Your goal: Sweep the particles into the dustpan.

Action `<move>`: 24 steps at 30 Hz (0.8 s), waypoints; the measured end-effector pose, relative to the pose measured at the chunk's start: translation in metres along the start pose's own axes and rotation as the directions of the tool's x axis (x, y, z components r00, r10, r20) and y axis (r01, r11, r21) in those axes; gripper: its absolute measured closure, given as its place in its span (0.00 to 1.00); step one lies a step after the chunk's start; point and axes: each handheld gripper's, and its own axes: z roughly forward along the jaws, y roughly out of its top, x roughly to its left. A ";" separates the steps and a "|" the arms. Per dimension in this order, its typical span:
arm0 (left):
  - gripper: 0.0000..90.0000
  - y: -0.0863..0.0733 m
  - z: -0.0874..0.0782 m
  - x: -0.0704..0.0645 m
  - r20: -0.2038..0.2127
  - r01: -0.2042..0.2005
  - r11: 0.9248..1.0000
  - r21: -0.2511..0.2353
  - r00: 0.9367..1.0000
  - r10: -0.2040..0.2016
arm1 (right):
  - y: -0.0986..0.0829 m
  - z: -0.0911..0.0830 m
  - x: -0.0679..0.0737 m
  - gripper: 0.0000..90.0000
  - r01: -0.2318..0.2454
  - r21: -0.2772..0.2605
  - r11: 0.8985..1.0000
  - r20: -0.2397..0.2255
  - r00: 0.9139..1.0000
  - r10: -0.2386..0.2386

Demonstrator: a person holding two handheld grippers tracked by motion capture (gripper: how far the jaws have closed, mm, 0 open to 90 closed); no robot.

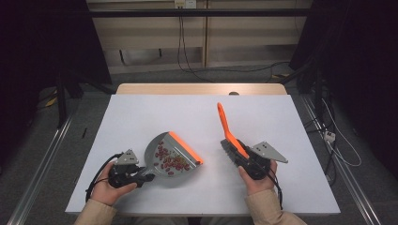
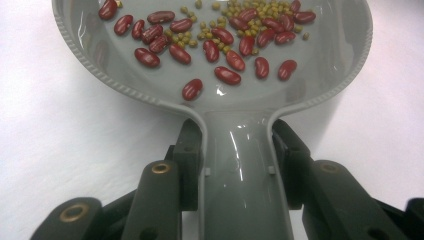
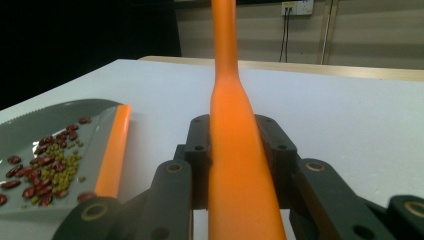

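With the grey dustpan (image 1: pixel 171 159) clamped by its handle in the left gripper (image 1: pixel 141 177) at the table's (image 1: pixel 141 117) front, and the brush (image 1: pixel 230 136) pinched in the right gripper (image 1: pixel 248 164), beans (image 2: pixel 227 75) could have been spilled by any forward tilt over the orange lip (image 1: pixel 186 146).

— Surroundings?
— White counter (image 1: pixel 141 117), wooden edge at its far side. Grey floor around it.
— Beyond that?
— Pale wall panelling, black cables (image 1: pixel 185 56) hanging down it, a wall socket (image 3: pixel 297 7) up top.
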 end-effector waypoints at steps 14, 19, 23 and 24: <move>0.71 -0.010 -0.013 0.028 -0.220 0.153 0.986 -0.068 0.962 -0.164 | 0.000 -0.004 -0.023 0.79 -0.019 0.014 1.000 0.007 1.000 0.019; 0.71 -0.012 -0.014 0.031 -0.262 0.169 0.982 -0.090 0.947 -0.187 | 0.000 -0.005 -0.026 0.79 -0.011 0.020 1.000 0.009 1.000 0.011; 0.71 -0.012 -0.013 0.031 -0.289 0.178 0.980 -0.094 0.937 -0.198 | -0.001 -0.006 -0.027 0.79 -0.007 0.024 1.000 0.007 1.000 0.007; 0.71 -0.013 -0.011 0.031 -0.290 0.189 0.977 -0.098 0.934 -0.210 | -0.001 -0.006 -0.028 0.79 -0.008 0.021 1.000 0.004 1.000 0.008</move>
